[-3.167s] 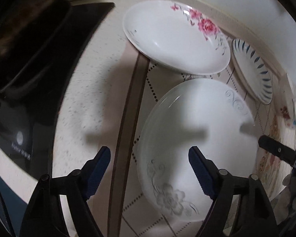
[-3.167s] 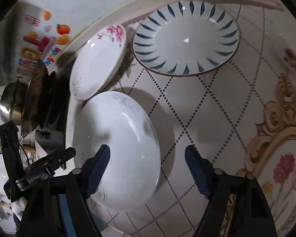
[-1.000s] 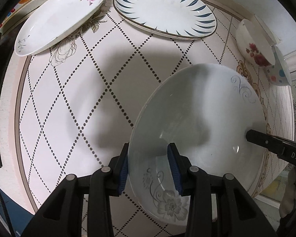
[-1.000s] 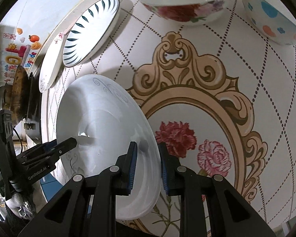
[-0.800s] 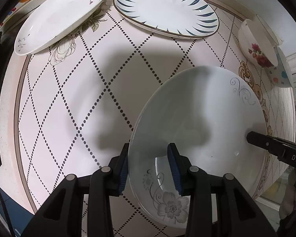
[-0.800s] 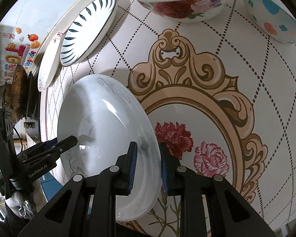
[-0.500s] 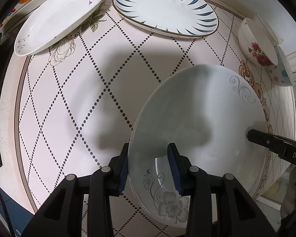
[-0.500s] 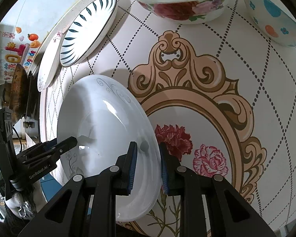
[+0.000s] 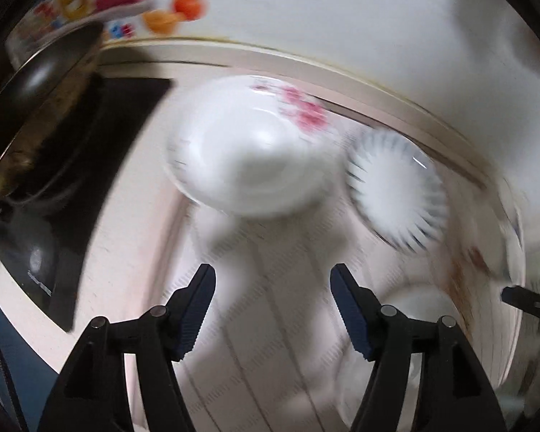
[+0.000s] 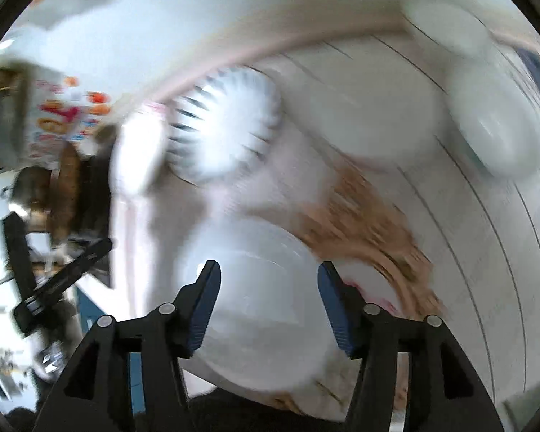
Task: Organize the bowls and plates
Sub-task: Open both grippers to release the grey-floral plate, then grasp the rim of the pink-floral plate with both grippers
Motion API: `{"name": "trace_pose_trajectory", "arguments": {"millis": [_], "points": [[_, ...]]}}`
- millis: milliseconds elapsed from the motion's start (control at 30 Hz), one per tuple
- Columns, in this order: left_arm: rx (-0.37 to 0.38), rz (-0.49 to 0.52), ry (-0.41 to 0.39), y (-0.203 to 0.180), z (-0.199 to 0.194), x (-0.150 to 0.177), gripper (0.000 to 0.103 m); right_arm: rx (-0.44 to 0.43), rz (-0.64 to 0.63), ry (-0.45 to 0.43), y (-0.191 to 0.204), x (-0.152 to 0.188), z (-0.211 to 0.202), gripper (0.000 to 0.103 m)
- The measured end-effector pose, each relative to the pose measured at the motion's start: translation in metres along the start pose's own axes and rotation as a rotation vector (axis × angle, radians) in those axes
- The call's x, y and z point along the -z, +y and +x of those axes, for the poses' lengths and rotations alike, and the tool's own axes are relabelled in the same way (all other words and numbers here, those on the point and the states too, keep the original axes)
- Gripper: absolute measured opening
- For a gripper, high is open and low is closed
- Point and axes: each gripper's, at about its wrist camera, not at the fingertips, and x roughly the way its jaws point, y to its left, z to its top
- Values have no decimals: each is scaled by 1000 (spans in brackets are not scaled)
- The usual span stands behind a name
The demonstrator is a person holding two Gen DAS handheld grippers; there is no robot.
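Both views are blurred by motion. My left gripper [image 9: 271, 273] stands open, jaws still opening, with nothing between its fingers. Beyond it lie the pink-flower plate [image 9: 248, 151] and the blue-striped plate [image 9: 396, 190]. My right gripper [image 10: 268, 268] is open too, jaws opening, raised above the plain white plate [image 10: 248, 309], which rests on the mat; its pads do not touch it. The blue-striped plate [image 10: 223, 126] and the pink-flower plate [image 10: 136, 158] lie farther off. Two bowls [image 10: 378, 108] [image 10: 496, 136] sit at the upper right.
A black cooktop [image 9: 71, 187] with a pan [image 9: 46, 82] lies left of the plates. The patterned mat [image 10: 360, 208] covers the counter. A wall with fruit stickers [image 9: 154, 7] runs behind. The left gripper's finger [image 10: 61, 273] shows at the right view's left edge.
Both grippers have let go of the white plate, opened and risen. The left one has swung left toward the cooktop, so the white plate has slid to the lower right of its view.
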Motion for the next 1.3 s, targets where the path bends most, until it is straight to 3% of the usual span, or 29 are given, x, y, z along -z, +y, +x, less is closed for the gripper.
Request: {"name": "trace_pose_trajectory", "arguments": {"millis": [67,233,367,467,533,667,1000,1300], "points": [[-10,-81,22,27,22,-21,64,-72,-71,-2,41,-38,16,60],[-10,-181,42,62,57,-54,64,-136,-174,15,119,-123,88,60],[-18,-207,59,79,81,-72,64,-113,-180,59,156,-180,156,60],[-15,-211,72,85,95,-84,60,-74,-182,93,165,-204,191,56],[-16,-204,85,85,103,-91,37,-61,-187,119,166,-212,208,48],[-46,-202,51,88,105,-94,27,-53,-175,169,160,-218,236,10],[-63,-151,25,81,96,-84,23,-26,-251,104,164,-214,233,10],[-31,-76,-10,64,56,-75,23,-35,-277,43,159,-199,188,10]]}}
